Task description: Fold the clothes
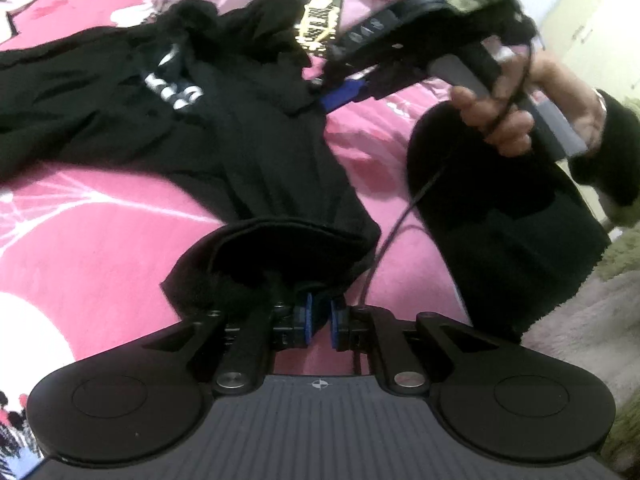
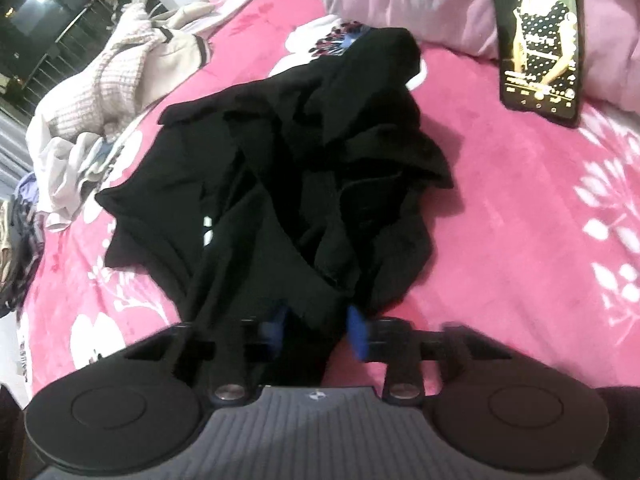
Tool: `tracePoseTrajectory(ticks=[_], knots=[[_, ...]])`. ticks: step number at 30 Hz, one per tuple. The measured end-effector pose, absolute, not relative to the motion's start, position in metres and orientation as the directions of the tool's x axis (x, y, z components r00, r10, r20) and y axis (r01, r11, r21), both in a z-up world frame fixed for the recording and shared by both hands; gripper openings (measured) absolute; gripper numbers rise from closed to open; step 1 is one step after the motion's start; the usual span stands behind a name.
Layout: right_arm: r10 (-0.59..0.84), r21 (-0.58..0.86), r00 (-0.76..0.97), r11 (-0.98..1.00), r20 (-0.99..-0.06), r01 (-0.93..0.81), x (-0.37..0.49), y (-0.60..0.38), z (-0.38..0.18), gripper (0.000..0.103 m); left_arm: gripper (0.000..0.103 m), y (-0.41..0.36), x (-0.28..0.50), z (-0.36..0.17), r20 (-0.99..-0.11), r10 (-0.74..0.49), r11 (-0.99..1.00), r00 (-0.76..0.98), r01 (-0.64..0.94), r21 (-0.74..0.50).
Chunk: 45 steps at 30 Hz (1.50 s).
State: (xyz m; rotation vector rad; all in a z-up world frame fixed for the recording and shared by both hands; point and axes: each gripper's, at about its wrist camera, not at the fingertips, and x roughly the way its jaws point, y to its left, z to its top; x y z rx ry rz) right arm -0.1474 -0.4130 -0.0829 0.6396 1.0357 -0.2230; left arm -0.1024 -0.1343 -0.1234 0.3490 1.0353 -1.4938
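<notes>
Both jaws clamped on fabric, left gripper (image 1: pixel 319 322) pinching a cuff of the black hoodie (image 1: pixel 168 100), right gripper (image 2: pixel 316 330) biting another edge, hoodie bunched up on the pink blanket (image 2: pixel 500 220), phone (image 2: pixel 538 40) propped near the pillow, pale clothes pile (image 2: pixel 104 92) off to the side

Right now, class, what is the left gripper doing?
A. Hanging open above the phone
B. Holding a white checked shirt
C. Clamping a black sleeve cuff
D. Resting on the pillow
C: in the left wrist view the left gripper has its blue pads closed on the cuff of the black garment, which lies on the pink blanket.
</notes>
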Motion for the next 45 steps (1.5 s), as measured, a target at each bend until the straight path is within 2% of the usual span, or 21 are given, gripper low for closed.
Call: tracePoseTrajectory(ticks=[1,4,8,10,18,24,32,34,35,36,38,39,42,44,45], knots=[[0.118,0.383,0.51,0.805,-0.852,0.454,-0.15,-0.411,-0.081,0.015,0.008,-0.132,-0.098,-0.122,-0.731,-0.643,0.132,-0.228,0.907,-0.399],[0.109,0.37,0.52,0.824,-0.847,0.43,-0.157,-0.403,-0.074,0.011,0.013,-0.122,-0.075,-0.111,-0.734,-0.649,0.191,-0.2,0.891,-0.411],[0.1,0.347,0.541,0.859,-0.835,0.377,-0.166,-0.389,-0.066,0.011,0.028,-0.112,-0.042,-0.084,-0.738,-0.668,0.291,-0.09,0.882,-0.371],[0.095,0.333,0.551,0.876,-0.829,0.35,-0.17,-0.381,-0.063,0.011,0.031,-0.119,-0.03,-0.069,-0.727,-0.684,0.314,-0.055,0.878,-0.362],[0.108,0.274,0.571,0.938,-0.814,0.213,-0.188,-0.35,-0.059,0.007,0.054,-0.192,-0.006,-0.048,-0.688,-0.725,0.313,0.014,0.897,-0.312],[0.13,0.252,0.57,0.957,-0.811,0.14,-0.193,-0.336,-0.063,0.005,0.059,-0.248,-0.007,-0.056,-0.721,-0.691,0.268,0.05,0.944,-0.191],[0.157,0.299,0.547,0.937,-0.822,0.179,-0.191,-0.351,-0.075,0.005,0.059,-0.319,-0.011,-0.073,-0.762,-0.636,0.207,0.122,0.978,-0.017],[0.161,0.305,0.544,0.934,-0.823,0.185,-0.19,-0.354,-0.076,0.005,0.058,-0.333,-0.016,-0.079,-0.766,-0.628,0.171,0.134,0.985,0.032],[0.161,0.307,0.545,0.933,-0.823,0.188,-0.19,-0.356,-0.076,0.005,0.051,-0.337,-0.014,-0.082,-0.771,-0.621,0.178,0.139,0.984,0.034],[0.161,0.31,0.548,0.932,-0.821,0.19,-0.19,-0.357,-0.076,0.006,0.034,-0.341,-0.012,-0.085,-0.776,-0.614,0.185,0.143,0.982,0.035],[0.159,0.319,0.564,0.927,-0.811,0.197,-0.192,-0.361,-0.073,0.007,0.017,-0.348,-0.007,-0.09,-0.786,-0.599,0.199,0.153,0.979,0.039],[0.158,0.323,0.573,0.925,-0.805,0.2,-0.193,-0.363,-0.071,0.008,0.01,-0.346,-0.001,-0.09,-0.781,-0.609,0.224,0.139,0.975,-0.002],[0.14,0.323,0.617,0.926,-0.775,0.196,-0.196,-0.371,-0.06,0.01,0.006,-0.321,0.019,-0.082,-0.746,-0.658,0.3,0.101,0.944,-0.137],[0.104,0.288,0.647,0.939,-0.755,0.186,-0.194,-0.374,-0.053,0.017,0.006,-0.305,0.031,-0.076,-0.718,-0.692,0.343,0.081,0.911,-0.228],[0.085,0.269,0.661,0.946,-0.746,0.181,-0.191,-0.377,-0.049,0.026,0.006,-0.298,0.034,-0.075,-0.713,-0.696,0.358,0.085,0.902,-0.242]])
